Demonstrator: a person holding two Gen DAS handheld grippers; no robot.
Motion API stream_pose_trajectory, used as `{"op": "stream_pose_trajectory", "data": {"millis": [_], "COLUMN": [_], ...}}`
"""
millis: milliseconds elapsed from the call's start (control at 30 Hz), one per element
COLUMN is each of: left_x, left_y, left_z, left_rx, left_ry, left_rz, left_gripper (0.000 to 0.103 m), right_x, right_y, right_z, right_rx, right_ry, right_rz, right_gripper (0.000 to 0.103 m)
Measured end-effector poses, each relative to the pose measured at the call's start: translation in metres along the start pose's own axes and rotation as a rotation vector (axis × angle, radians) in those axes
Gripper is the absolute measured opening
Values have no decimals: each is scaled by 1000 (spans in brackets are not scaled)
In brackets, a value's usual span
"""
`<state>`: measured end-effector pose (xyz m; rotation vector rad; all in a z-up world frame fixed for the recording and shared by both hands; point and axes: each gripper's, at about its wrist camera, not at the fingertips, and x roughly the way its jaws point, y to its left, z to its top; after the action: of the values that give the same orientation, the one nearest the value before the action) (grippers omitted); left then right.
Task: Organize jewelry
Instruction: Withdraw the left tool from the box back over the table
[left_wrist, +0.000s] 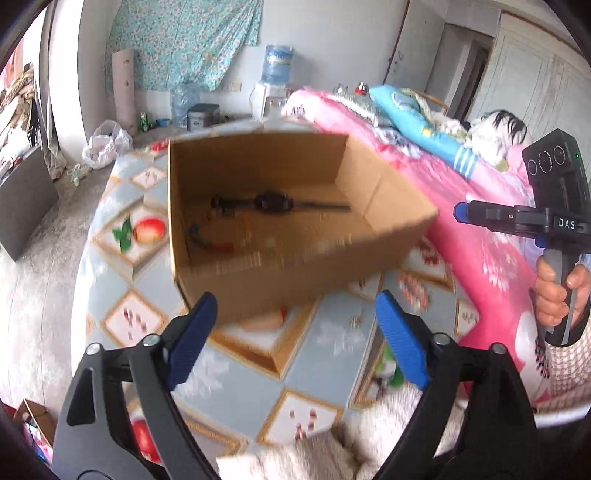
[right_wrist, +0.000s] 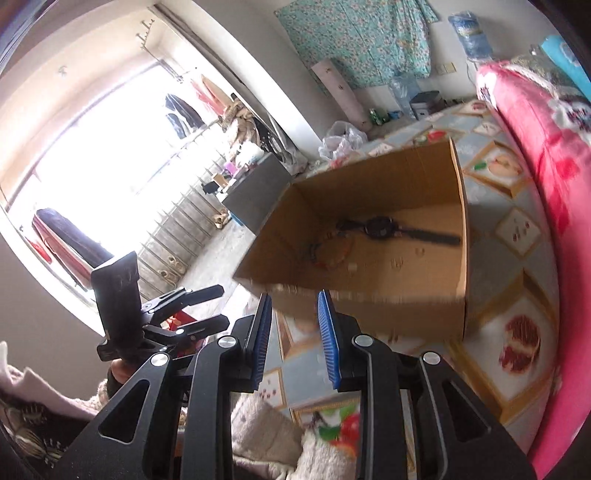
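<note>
An open cardboard box stands on a patterned tablecloth. Inside lie a black wristwatch and a coloured bead bracelet. The box, watch and bracelet also show in the right wrist view. My left gripper is wide open and empty, just in front of the box's near wall. My right gripper is open with a narrow gap, empty, at the box's near corner. It also shows in the left wrist view, held off to the right.
A pink floral quilt lies along the table's right side with a blue pillow on it. A white fluffy cloth lies near me. A dark cabinet stands on the floor at left.
</note>
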<state>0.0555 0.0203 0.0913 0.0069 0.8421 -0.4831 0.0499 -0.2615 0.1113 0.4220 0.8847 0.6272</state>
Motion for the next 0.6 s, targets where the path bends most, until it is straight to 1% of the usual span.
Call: {"op": "stream_pose_trajectory", "data": {"millis": [67,100,133,167,233,300,333,400,467,533,600], "left_x": [12,20,32,40,56,72,77,85,84,85,85], "left_y": [-4,-6,-8,-9,-10,-8,-7,-4,-1,0,3], "left_z": [-15,-22,-29,-35,-47,-56,-59,-64,-66,-66,-67], "left_rx": [4,7,13,18,24,11,4,-18,-47,-56,-73], "left_ry": [53,87,130,158,200,246,260,289,282,282,283], "left_rz": [53,91,139,172,218,262,270,278,274,273,278], "left_gripper": [87,87,87,87,87,87,87,87,90,91,94], "right_x": [14,22,35,44,65,79,87,96,104,110,113], "right_y": [-4,-5,-7,-8,-6,-6,-7,-7,-7,-9,-11], "right_z": [-18,-26,-35,-39,-48,-53,-54,-54,-51,-48,-44], "right_rx": [18,19,15,6,-34,-65,-77,-95,-113,-122,-118], "right_ry": [39,57,86,104,144,170,182,194,200,197,195], "right_rz": [-34,-66,-120,-156,-256,-313,-341,-368,-391,-405,-413], "right_gripper": [26,26,26,26,26,26,26,26,26,26,26]}}
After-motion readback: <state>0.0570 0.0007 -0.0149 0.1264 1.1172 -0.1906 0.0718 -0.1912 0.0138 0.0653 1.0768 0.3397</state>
